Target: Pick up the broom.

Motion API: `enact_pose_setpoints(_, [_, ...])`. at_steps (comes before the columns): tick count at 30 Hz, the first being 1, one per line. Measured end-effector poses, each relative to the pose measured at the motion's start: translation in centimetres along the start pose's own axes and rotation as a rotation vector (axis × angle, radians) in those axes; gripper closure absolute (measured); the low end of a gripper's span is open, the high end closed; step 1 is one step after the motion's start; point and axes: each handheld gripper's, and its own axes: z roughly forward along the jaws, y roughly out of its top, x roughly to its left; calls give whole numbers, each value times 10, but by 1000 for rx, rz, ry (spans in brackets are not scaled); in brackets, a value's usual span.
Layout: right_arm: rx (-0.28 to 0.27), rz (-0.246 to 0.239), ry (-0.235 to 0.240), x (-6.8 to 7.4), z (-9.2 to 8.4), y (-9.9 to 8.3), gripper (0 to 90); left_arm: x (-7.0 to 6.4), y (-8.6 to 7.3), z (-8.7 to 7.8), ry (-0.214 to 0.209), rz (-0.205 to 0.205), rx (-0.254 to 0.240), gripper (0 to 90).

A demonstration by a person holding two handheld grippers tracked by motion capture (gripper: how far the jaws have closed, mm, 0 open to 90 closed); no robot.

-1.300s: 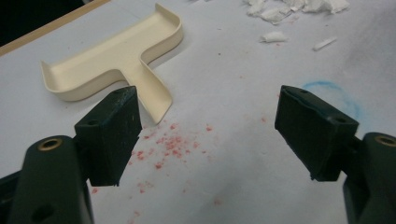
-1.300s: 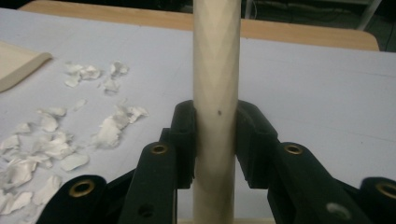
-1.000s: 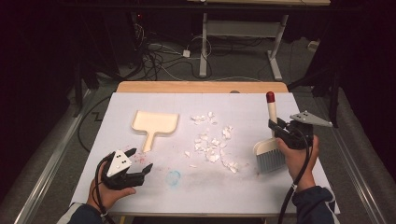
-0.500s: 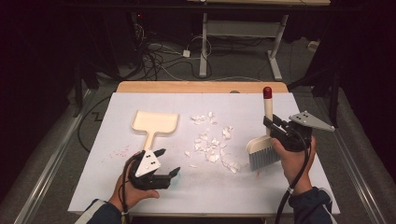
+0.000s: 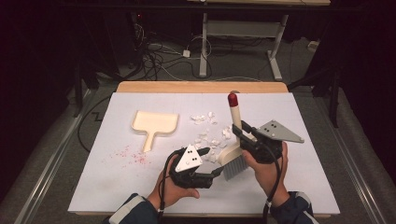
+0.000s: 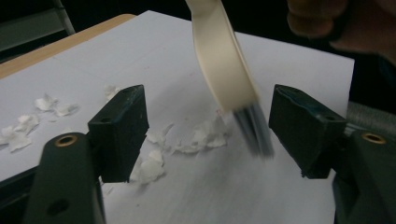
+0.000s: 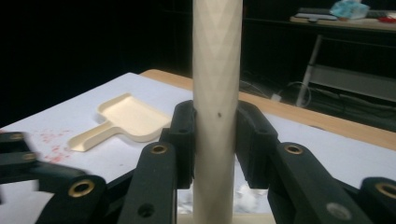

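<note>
Cream hand brush with red-tipped handle [image 5: 235, 140] stands upright near the table's front edge, bristles down beside white paper scraps [image 5: 208, 140] for sweeping; right gripper [image 5: 243, 135] jaws clenched on its handle; left gripper [image 5: 211, 173] jaws released, just been closing, brush head between them untouched; cream plastic dustpan [image 5: 154, 125] waits toward the left edge

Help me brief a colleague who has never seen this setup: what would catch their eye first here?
Probably the cream brush with its red-tipped handle, standing upright near the middle of the white table, clamped in the right gripper. Just left of its bristles lies a scatter of white paper scraps. The left gripper, jaws apart and holding nothing, sits close beside the bristles, while a cream dustpan lies farther left.
</note>
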Motion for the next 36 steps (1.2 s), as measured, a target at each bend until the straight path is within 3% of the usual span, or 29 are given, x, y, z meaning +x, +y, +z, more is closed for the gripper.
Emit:
enact_pose_setpoints(8, [-22, -21, 37, 28, -3, -3, 709, 5, 3, 14, -62, 3, 13, 472])
enact_pose_setpoints(11, [-28, -25, 44, 31, -4, -4, 709, 8, 2, 16, -81, 15, 20, 580])
enact_pose_setpoints(16, [-24, -27, 67, 28, -10, -4, 705, 16, 2, 12, -70, 37, 41, 629])
enact_pose_setpoints(24, [34, -60, 226, 10, -8, -1, 636, 38, 1, -1, -109, 50, 72, 659])
enact_pose_setpoints(25, [35, -63, 263, 8, -8, -1, 635, 40, 1, -3, -114, 50, 77, 660])
enact_pose_setpoints(29, [59, -144, 332, 1, -6, -1, 558, 47, 1, -10, -139, 64, 97, 660])
enact_pose_setpoints(33, [130, -231, 381, -8, -1, -7, 496, 49, 0, -16, -163, 80, 110, 659])
enact_pose_setpoints(34, [148, -242, 385, -10, 1, -9, 451, 50, -1, -18, -178, 96, 127, 659])
enact_pose_setpoints(36, [182, -268, 444, -13, 3, -13, 427, 49, -1, -21, -191, 126, 148, 659])
